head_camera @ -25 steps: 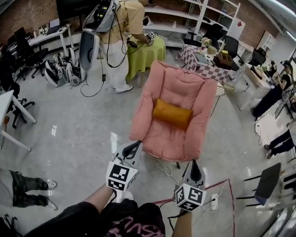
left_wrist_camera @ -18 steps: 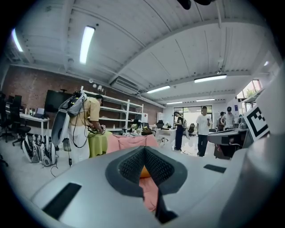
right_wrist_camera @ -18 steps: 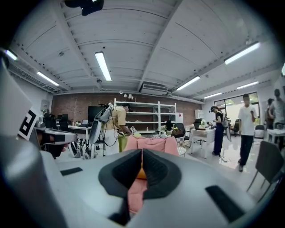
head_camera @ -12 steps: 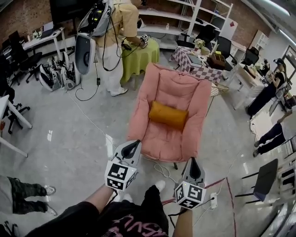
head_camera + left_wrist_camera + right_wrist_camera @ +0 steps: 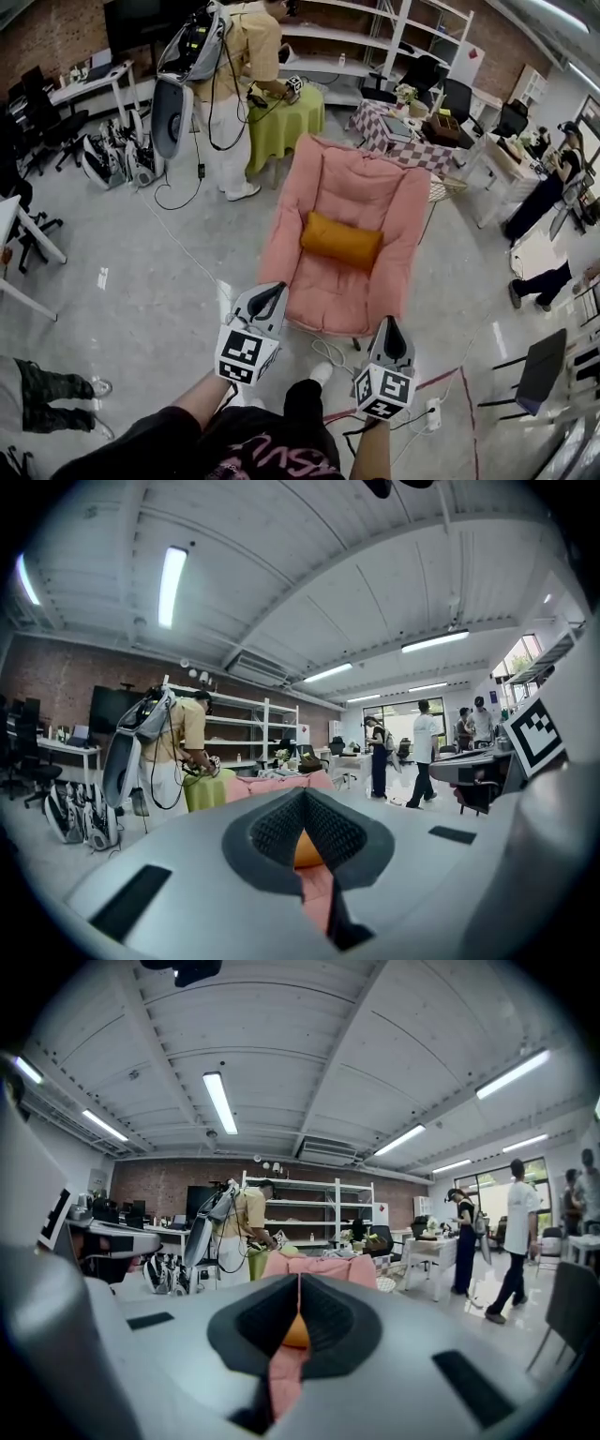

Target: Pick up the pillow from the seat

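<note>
Head view: orange pillow (image 5: pixel 341 242) lying crosswise on the seat of the pink armchair (image 5: pixel 349 183), at the seat's back edge against the backrest and midway between its side edges; left gripper (image 5: pixel 271 293) and right gripper (image 5: pixel 393 328) both clenched on nothing, held over the grey floor (image 5: pixel 141 281) near the seat's front edge, apart from the pillow. Left gripper view: jaws pressed together with nothing between them, a sliver of pillow and pink seat showing through the slit beyond the tips. Right gripper view: jaws likewise closed and empty, pillow centred beyond the slit, pink seat below it.
</note>
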### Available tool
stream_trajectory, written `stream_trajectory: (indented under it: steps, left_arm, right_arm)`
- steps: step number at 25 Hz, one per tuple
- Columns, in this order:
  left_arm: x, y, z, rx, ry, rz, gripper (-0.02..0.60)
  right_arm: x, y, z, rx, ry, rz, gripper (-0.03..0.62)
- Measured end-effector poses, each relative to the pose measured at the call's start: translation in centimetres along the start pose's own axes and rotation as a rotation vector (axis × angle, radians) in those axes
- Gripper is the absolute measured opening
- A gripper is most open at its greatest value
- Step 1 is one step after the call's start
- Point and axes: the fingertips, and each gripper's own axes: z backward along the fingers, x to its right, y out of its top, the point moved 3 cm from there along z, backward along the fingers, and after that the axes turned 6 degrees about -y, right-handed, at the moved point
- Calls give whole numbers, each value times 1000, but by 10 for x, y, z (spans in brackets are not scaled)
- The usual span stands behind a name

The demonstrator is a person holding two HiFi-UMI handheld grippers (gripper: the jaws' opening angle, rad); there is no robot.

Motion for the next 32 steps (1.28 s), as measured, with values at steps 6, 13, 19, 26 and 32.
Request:
stream_trajectory:
  steps: [6, 13, 19, 26, 32]
  left_arm:
    - [-4, -2, -23, -9, 15, 27, 9]
    - [-5, -7, -56, -29, 25, 25, 9]
    - [-9, -15, -92, -46, 35, 31, 9]
    - [-15, -25, -137, -81, 52, 35, 9]
    - [-23, -40, -183, -113, 72, 40, 9]
  right_arm:
    - [11, -2, -23, -11, 16, -8, 21]
    - [29, -7, -54, -23, 21, -22, 21]
    - [44, -15, -91, -36, 32, -33, 21]
    - [61, -24, -139, -72, 53, -44, 21]
    - [80, -40, -186, -108, 65, -82, 21]
